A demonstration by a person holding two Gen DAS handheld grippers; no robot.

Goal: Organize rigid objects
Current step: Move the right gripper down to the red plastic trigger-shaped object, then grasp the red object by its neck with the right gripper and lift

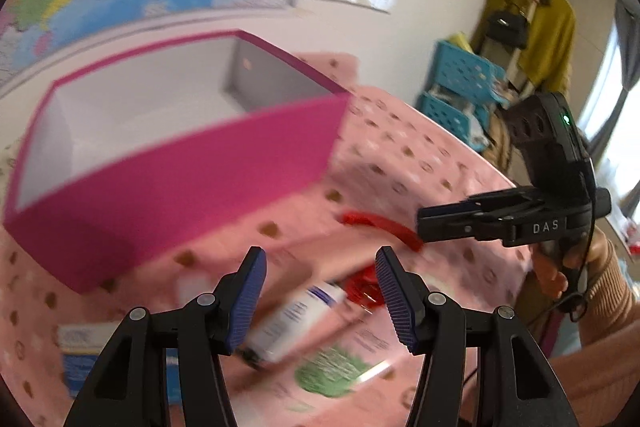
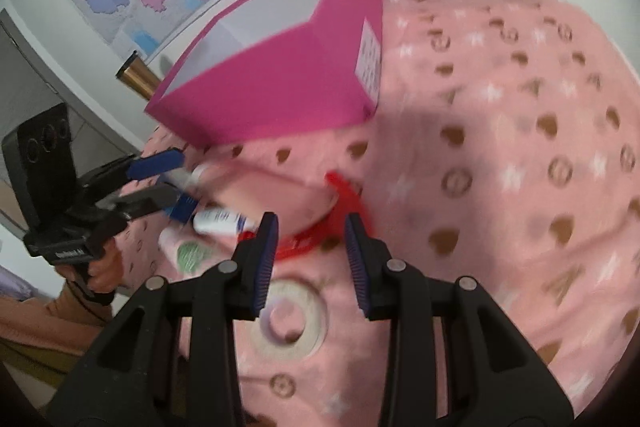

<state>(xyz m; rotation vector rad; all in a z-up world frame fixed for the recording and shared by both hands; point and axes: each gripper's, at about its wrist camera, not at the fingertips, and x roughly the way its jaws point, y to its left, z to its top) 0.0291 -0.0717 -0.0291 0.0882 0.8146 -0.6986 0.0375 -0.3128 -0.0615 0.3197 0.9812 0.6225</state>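
Observation:
An open magenta box (image 1: 180, 183) with a bare white inside stands on the pink blanket; it also shows in the right wrist view (image 2: 280, 95). In front of it lie a flat pink carton (image 2: 276, 195), a white tube (image 1: 296, 315), a curved red plastic piece (image 1: 384, 223) and a pink packet with a green picture (image 1: 332, 371). My left gripper (image 1: 320, 255) hangs open over the white tube (image 2: 222, 221), not touching it. My right gripper (image 2: 311, 221) is open just above the red piece (image 2: 340, 191), with a tape roll (image 2: 288, 323) below its fingers.
A blue and white carton (image 1: 80, 359) lies at the left gripper's near left. A brass-coloured tube (image 2: 138, 75) sits behind the magenta box by the wall with its map. Turquoise crates (image 1: 460, 83) and hanging clothes stand beyond the blanket. A hand (image 1: 556, 271) holds the right gripper.

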